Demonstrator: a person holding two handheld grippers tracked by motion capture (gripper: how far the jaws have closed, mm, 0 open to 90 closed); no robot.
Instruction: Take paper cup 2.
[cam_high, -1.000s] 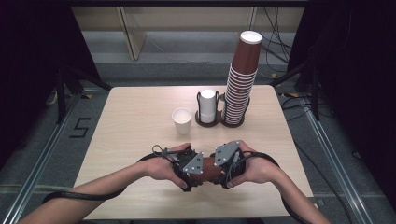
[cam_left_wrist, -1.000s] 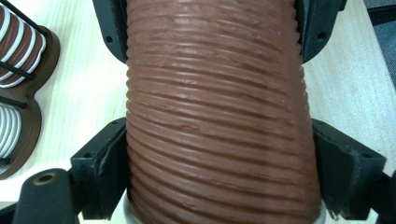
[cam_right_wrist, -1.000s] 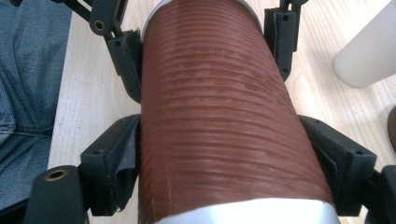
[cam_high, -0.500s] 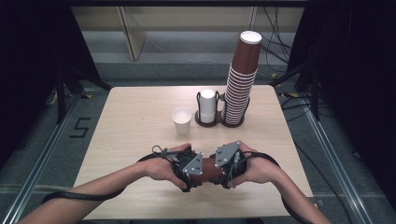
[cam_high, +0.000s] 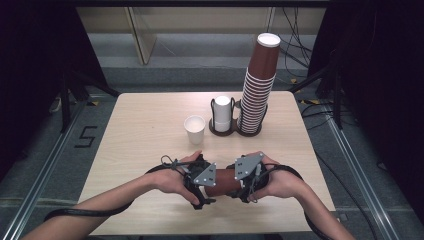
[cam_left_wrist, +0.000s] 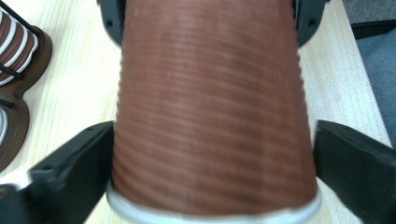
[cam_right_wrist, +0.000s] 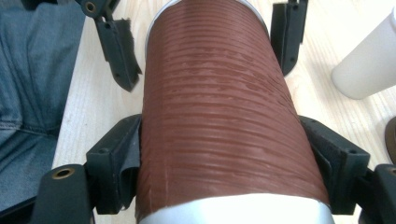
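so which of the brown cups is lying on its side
The brown cup between the two tools at the table's near edge: it lies level, the right tool clamped on it. The other brown cups stand stacked upright in the tall stack at the far side.

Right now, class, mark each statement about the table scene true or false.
1. The right gripper grips the brown cup. True.
2. The left gripper clamps that cup too. False: its jaws have just been opening and stand off the cup's sides.
3. The white cup stands alone, mouth up. True.
4. The stack lies on its side. False: it stands upright at the far edge of the table.
5. The brown cup is held upright. False: it lies level between the grippers.
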